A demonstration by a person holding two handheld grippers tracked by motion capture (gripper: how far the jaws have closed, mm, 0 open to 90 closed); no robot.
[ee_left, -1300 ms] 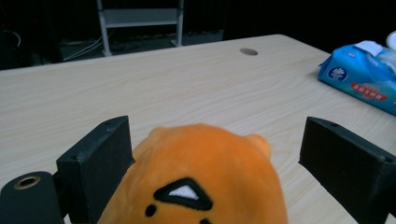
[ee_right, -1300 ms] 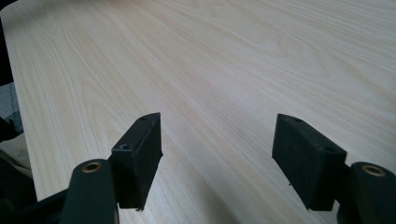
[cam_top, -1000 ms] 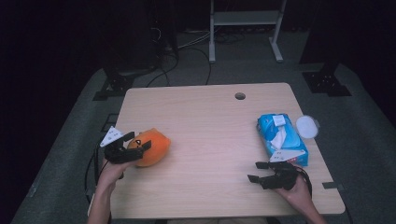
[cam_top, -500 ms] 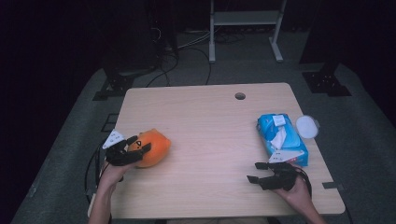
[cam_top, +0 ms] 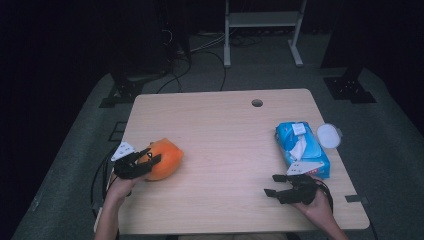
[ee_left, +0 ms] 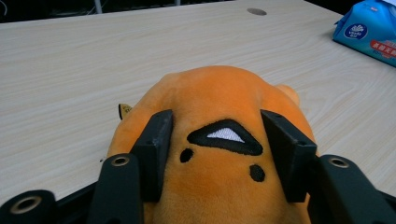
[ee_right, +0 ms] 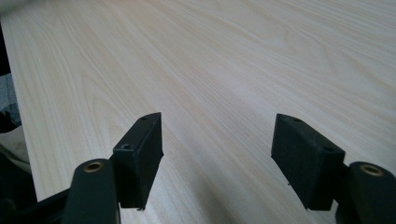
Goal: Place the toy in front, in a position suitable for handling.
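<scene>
Both jaws of the left gripper (cam_top: 150, 159) have just been closing and now pinch the orange plush toy (ee_left: 219, 140) at the table's (cam_top: 225, 130) eight o'clock, ready for lifting, while the right gripper (ee_right: 217, 144) stays apart at five o'clock.

- A recording studio or lab set up for filming handling work, not a home: one light wooden table (cam_top: 225, 135) stands lit while everything around it falls into darkness.
- The table is a desk type, with a round cable hole (cam_top: 257, 103) near its far edge.
- It stands on grey carpet (cam_top: 395, 130) with dark surroundings on every side.
- Black cables (cam_top: 200, 55) trail across the floor behind the table.
- Black stand feet (cam_top: 348, 89) sit at the far corners, as for camera or light rigs.
- A white metal frame (cam_top: 262, 22) stands at the back.
</scene>
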